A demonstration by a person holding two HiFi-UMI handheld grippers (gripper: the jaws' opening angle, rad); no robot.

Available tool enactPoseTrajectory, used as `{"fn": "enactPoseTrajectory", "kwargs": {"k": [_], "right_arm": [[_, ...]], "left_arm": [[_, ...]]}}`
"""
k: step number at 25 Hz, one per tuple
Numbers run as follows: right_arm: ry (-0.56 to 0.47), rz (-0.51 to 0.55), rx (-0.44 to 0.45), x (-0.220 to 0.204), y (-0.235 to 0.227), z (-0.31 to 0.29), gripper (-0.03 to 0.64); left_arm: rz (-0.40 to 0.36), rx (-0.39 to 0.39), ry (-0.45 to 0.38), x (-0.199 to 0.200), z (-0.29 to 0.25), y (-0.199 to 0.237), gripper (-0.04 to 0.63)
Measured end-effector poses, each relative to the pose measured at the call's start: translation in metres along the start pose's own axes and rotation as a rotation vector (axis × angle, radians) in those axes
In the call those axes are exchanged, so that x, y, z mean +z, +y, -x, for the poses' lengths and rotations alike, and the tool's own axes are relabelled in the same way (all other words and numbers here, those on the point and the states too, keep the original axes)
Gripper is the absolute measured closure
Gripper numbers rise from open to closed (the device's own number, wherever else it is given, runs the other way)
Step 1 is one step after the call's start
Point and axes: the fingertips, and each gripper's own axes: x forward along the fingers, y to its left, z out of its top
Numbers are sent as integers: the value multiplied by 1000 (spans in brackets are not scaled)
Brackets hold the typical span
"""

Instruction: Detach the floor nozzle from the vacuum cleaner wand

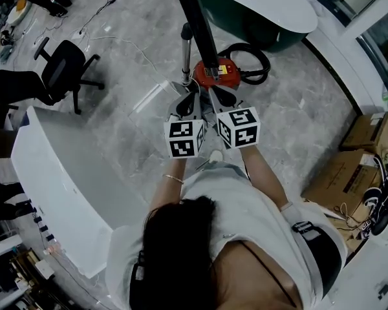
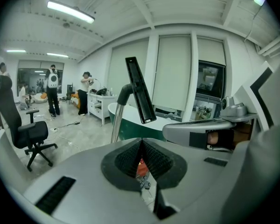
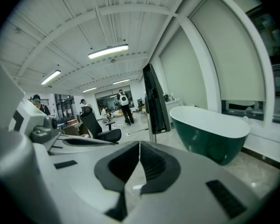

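The vacuum's red canister [image 1: 215, 75] sits on the grey floor with its black hose [image 1: 257, 62] looped beside it. Its silver wand [image 1: 186, 51] stands upright, and the long black floor nozzle [image 1: 195, 18] is on its upper end. In the left gripper view the nozzle [image 2: 140, 90] tilts above the wand [image 2: 115, 121], beyond the jaws. My left gripper [image 1: 189, 101] and right gripper [image 1: 218, 97] are side by side just short of the wand, both shut and empty. The left gripper [image 2: 141, 146] and right gripper [image 3: 139, 148] show pads meeting. The nozzle [image 3: 155, 99] stands straight ahead of the right one.
A dark green bathtub [image 3: 210, 129] with a white rim [image 1: 258, 5] stands behind the vacuum. A black office chair [image 1: 64, 66] and a white curved counter [image 1: 64, 173] are to the left. Cardboard boxes [image 1: 349, 179] sit at the right. People stand far back in the room.
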Motion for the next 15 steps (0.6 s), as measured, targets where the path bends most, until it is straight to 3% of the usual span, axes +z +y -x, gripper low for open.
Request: {"fn": "enactPoseTrajectory", "kwargs": {"k": [15], "right_arm": [[-34,13,-18,13,-13,14,601]], "left_arm": [[35,49,-2,2,1,-2,592]]}}
